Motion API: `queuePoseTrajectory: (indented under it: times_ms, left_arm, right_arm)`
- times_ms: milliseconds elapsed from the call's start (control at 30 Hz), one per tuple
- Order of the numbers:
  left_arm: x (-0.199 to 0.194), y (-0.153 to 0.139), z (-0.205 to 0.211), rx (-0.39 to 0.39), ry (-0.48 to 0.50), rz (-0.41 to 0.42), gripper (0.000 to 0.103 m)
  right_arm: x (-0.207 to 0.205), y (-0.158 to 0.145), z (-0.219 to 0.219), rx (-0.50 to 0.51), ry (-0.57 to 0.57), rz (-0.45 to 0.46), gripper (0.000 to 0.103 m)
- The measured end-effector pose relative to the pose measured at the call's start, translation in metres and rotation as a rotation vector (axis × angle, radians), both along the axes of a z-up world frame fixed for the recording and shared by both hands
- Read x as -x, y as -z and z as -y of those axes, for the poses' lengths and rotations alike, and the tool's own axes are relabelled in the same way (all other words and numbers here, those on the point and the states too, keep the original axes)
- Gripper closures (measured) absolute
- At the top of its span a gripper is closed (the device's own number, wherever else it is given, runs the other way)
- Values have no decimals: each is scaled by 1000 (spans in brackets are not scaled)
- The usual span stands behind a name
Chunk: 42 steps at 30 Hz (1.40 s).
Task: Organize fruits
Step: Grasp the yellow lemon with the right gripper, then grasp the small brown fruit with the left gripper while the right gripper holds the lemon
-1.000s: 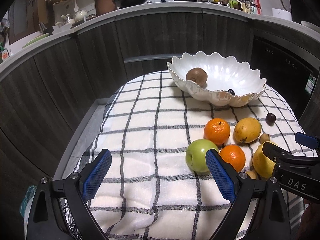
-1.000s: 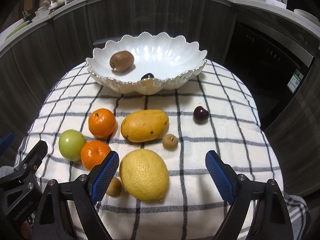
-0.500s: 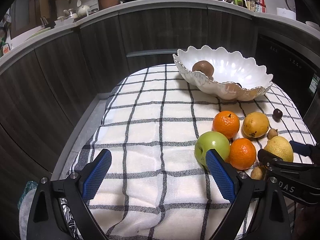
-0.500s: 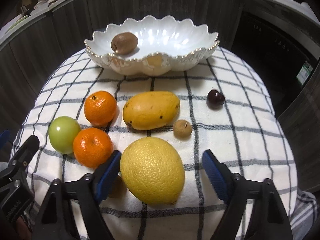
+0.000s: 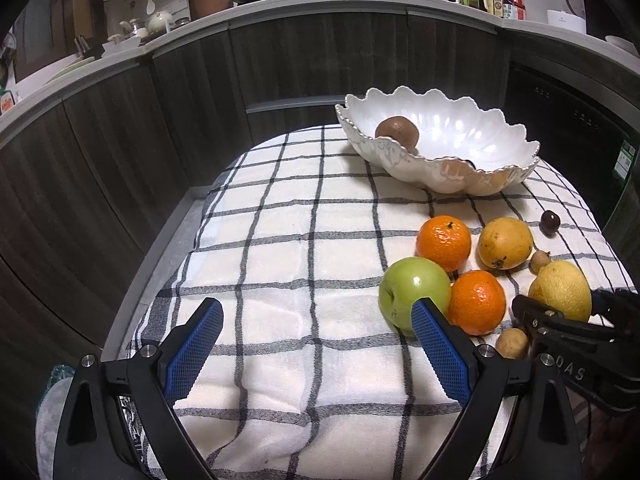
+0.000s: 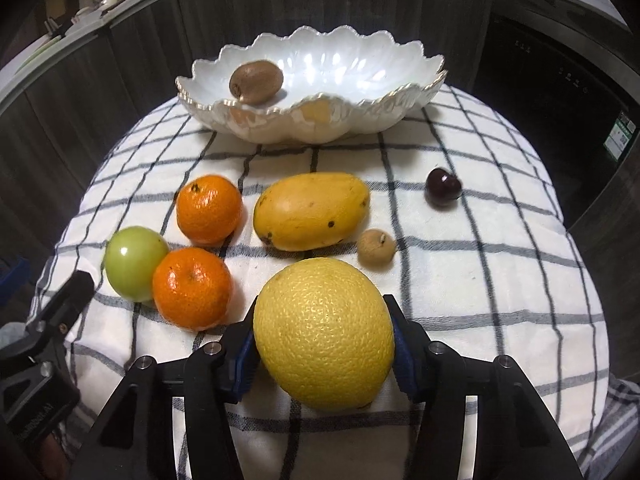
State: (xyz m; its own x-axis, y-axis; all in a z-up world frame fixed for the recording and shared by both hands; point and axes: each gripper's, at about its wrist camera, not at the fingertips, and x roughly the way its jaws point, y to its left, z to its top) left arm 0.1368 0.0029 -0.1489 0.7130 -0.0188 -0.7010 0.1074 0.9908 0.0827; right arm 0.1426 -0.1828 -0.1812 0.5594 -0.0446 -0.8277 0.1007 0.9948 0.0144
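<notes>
Checked cloth (image 5: 304,240) lies bare left of the white bowl (image 5: 440,184), under the wide-open, empty left gripper (image 5: 316,344). Nearer than the bowl, the right gripper (image 6: 323,332) is closing, pads flanking the lemon (image 6: 324,332). Only its camera shows that contact.

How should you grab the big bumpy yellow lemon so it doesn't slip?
Grip the big bumpy yellow lemon across its widest middle, coming from above and behind, one pad on each side. It is rounded and tapers toward the ends, so the middle holds best. The right gripper is closing on it just so.
</notes>
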Motion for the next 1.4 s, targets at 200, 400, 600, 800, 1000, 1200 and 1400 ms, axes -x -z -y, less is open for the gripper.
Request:
queuePoseTrajectory:
  times_ms: [200, 400, 600, 800, 1000, 1200, 1400]
  left_arm:
    - [10, -7, 16, 17, 42, 4, 7]
    - [21, -13, 43, 2, 103, 22, 7]
    - [31, -15, 66, -8, 140, 40, 7]
    - [36, -6, 86, -8, 159, 20, 20]
    - [39, 6, 102, -26, 189, 1, 37]
    - [38, 15, 110, -4, 205, -40, 44]
    - [34, 21, 111, 11, 203, -73, 56]
  right_arm:
    - [13, -24, 12, 33, 12, 53, 47]
    - [33, -39, 35, 64, 41, 74, 47]
    - [49, -42, 58, 50, 81, 78, 47]
    - [59, -39, 74, 29, 117, 77, 47]
    - [64, -35, 84, 16, 128, 76, 47]
    - [63, -33, 93, -12, 140, 67, 47]
    - [60, -27, 95, -24, 147, 52, 47]
